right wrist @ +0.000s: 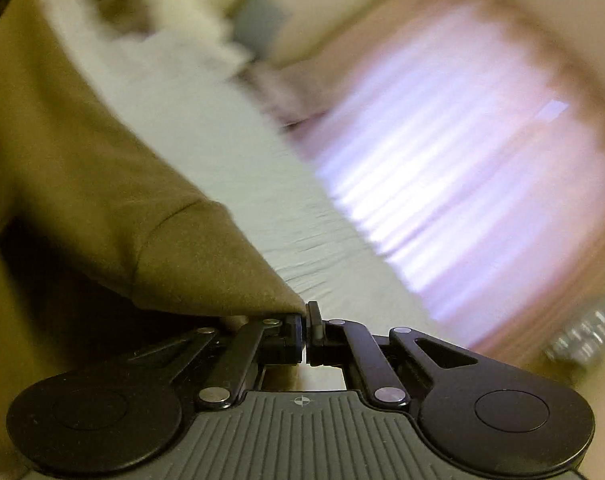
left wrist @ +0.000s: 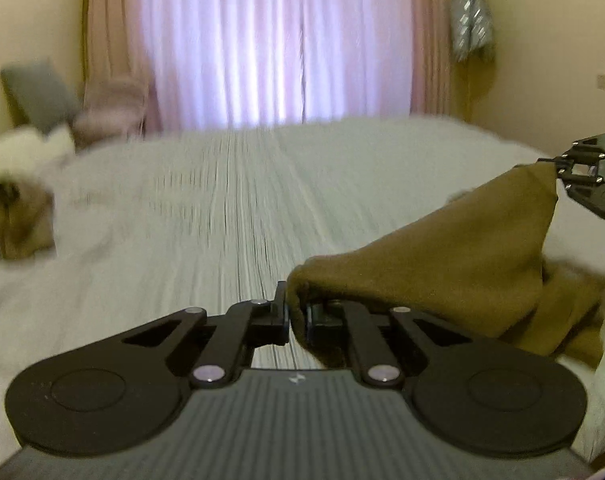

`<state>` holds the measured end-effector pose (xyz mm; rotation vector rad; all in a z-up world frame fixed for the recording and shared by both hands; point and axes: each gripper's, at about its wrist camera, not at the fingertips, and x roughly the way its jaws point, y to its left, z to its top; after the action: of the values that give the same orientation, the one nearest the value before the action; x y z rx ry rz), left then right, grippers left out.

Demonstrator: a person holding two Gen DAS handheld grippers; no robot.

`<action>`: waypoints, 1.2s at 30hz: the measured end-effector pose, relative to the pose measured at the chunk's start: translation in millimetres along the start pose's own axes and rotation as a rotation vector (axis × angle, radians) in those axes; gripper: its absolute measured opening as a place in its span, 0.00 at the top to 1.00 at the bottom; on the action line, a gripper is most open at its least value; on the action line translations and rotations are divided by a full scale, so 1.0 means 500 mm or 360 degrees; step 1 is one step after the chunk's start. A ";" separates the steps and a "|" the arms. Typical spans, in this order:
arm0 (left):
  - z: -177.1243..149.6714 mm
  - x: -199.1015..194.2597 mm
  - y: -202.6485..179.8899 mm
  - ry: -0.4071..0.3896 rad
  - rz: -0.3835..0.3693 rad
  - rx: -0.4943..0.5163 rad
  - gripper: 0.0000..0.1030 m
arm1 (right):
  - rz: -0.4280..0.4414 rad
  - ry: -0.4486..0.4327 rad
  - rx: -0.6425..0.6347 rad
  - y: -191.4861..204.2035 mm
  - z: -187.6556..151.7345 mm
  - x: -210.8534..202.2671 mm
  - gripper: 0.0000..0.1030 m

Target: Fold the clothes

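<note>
Mid-fold: my left gripper (left wrist: 298, 318) and right gripper (right wrist: 307, 334) each pinch the brown garment (left wrist: 474, 248) above the bed (left wrist: 222, 200). Next, I'd judge, laying it flat, edges matched.

Olive-brown garment (left wrist: 462, 256): soft knit, plain. Lifted off pale bedspread, stretched taut from 6 o'clock to 3 o'clock in left wrist view. Lower folds bunched at 4 o'clock. Hemmed corner, possibly a cuff; blurred.
</note>
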<state>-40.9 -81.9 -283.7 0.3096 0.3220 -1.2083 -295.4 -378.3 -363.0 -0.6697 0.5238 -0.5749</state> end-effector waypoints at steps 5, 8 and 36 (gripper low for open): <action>0.147 -0.094 -0.015 -0.0342 0.0002 0.0189 0.93 | -0.0401 -0.0140 0.0165 -0.103 0.098 -0.128 0.99; 0.231 -0.162 -0.025 -0.0552 0.0018 0.0280 0.93 | -0.0625 -0.0220 0.0171 -0.146 0.158 -0.231 0.99; 0.329 -0.436 -0.066 -0.0808 0.0213 0.0411 0.92 | -0.0925 -0.0366 -0.0099 -0.099 0.275 -0.637 0.99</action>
<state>-129.1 28.9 -47.8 0.2320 -0.2927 -1.1527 -457.3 -148.5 -153.4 -0.9418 0.1225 -1.0131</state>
